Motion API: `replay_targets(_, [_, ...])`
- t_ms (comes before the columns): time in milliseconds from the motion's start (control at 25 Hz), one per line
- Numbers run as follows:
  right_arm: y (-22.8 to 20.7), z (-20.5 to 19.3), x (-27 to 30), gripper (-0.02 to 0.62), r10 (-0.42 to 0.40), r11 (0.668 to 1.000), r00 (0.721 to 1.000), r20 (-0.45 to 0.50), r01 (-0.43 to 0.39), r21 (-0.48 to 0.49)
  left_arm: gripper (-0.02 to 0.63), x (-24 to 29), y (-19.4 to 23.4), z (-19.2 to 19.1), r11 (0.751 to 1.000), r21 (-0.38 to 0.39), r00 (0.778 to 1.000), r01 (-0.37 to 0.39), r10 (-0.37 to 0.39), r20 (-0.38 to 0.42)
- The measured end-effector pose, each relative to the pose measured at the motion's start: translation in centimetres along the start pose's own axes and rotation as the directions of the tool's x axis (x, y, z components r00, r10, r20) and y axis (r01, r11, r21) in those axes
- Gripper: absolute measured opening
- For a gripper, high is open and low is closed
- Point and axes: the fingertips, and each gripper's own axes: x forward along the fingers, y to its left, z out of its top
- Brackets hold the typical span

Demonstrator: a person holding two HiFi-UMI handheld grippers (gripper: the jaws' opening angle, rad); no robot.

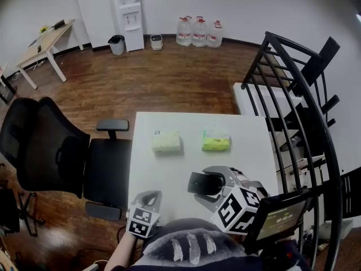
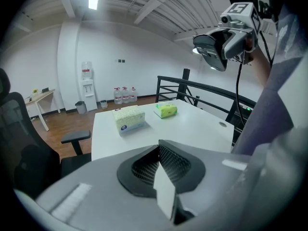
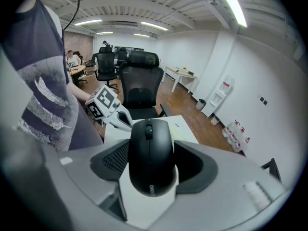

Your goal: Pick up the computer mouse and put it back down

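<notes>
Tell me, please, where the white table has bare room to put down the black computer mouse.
Bare: the near half of the white table, from the pale yellow tissue pack and the green tissue pack to the front edge, and the gap between them. Crowded: only the packs' row.

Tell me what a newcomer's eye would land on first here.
First, the black mouse, clamped in the jaws of the right gripper and held in the air above the white table. Next, a pale tissue pack and a green tissue pack lie side by side on the table's far half. The left gripper sits low by the near edge, jaws shut on nothing.
</notes>
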Motion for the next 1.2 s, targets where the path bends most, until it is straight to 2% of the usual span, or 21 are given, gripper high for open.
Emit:
replay_targets(480, [0.0, 0.1, -0.8, 0.295, -0.039, 0.999, 0.999, 0.003, 0.039, 0.017, 0.015, -0.4, -0.5, -0.3, 1.0, 0.008, 1.0, 0.006, -0.006, 0.008])
replay_targets(1200, [-1.7, -1.4, 2.8, 0.295, -0.053, 0.986, 0.998, -0.045, 0.059, 0.157, 0.015, -0.6, 0.0, -1.7, 1.0, -0.002, 1.0, 0.007, -0.007, -0.005])
